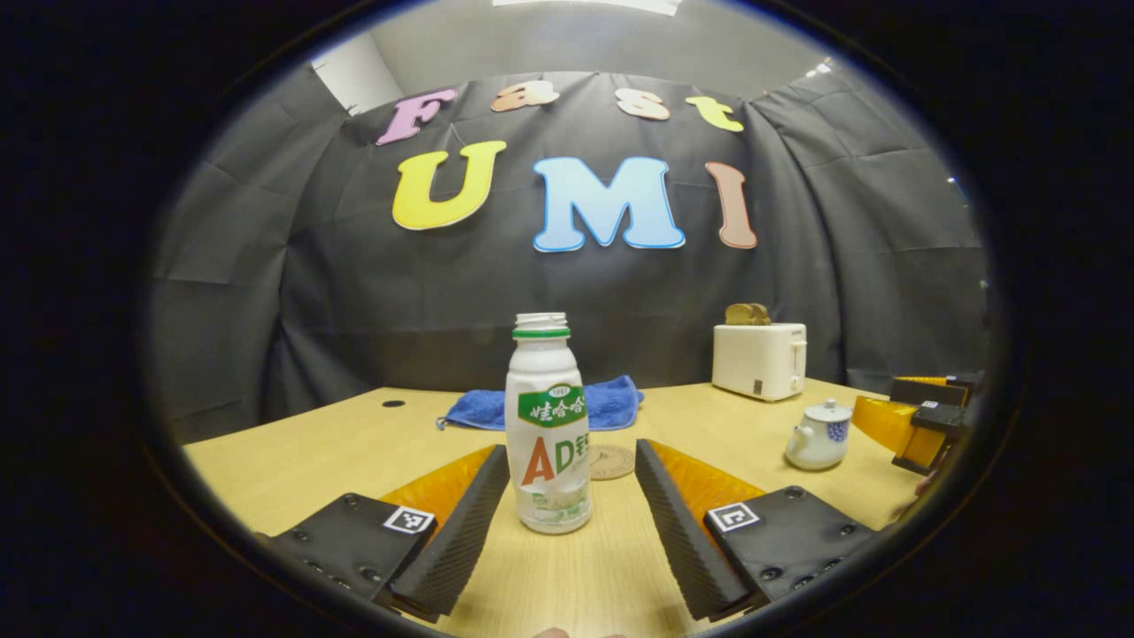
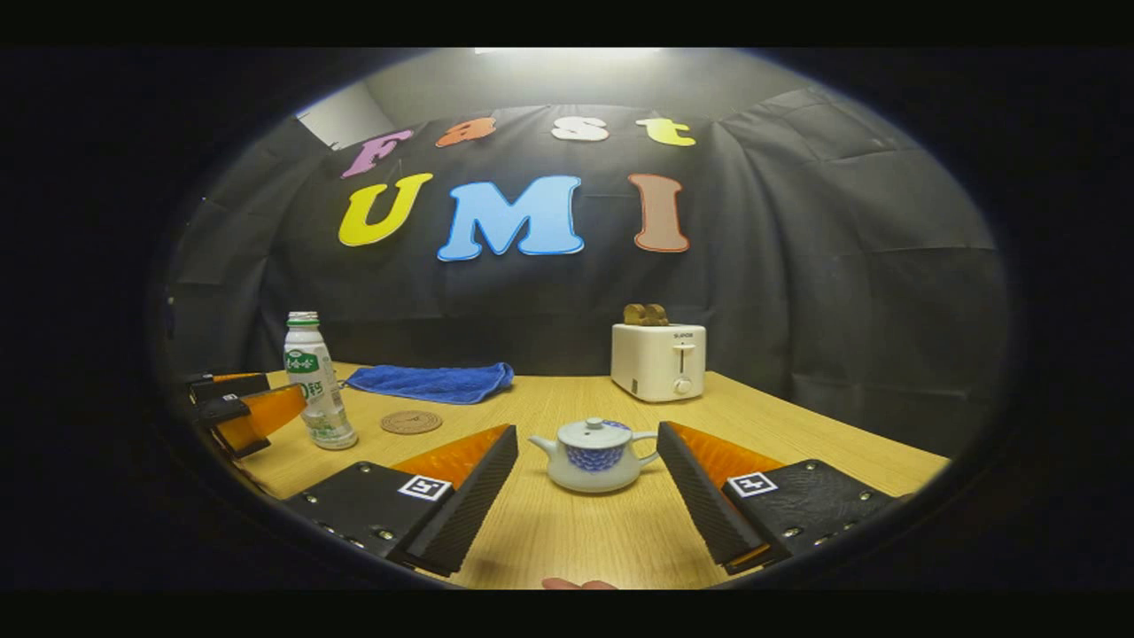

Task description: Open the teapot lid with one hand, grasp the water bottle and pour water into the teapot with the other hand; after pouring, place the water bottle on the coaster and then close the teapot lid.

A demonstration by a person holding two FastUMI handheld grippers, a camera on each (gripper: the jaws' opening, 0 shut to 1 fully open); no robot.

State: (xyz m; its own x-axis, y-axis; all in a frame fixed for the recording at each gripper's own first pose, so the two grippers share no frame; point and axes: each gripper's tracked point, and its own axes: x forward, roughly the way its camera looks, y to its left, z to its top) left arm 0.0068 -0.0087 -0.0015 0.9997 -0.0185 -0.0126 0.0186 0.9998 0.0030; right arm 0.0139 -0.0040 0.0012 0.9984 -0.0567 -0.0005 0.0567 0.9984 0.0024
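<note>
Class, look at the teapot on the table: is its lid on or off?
On. The lid sits flat on the teapot, knob up, in the right gripper view; no gap shows beneath it.

Two grippers are counted: the left gripper [image 1: 571,514], its two fingers spread wide, and the right gripper [image 2: 589,496], likewise with two fingers held apart. One water bottle [image 1: 547,425] is seen between the left gripper's fingers. One teapot [image 2: 594,456], bearing one lid [image 2: 594,431], is seen ahead between the right gripper's fingers. One coaster [image 1: 611,462] is counted just beyond the bottle. One blue cloth [image 2: 431,382], one toaster [image 2: 658,360] and one table [image 2: 549,532] are counted.
</note>
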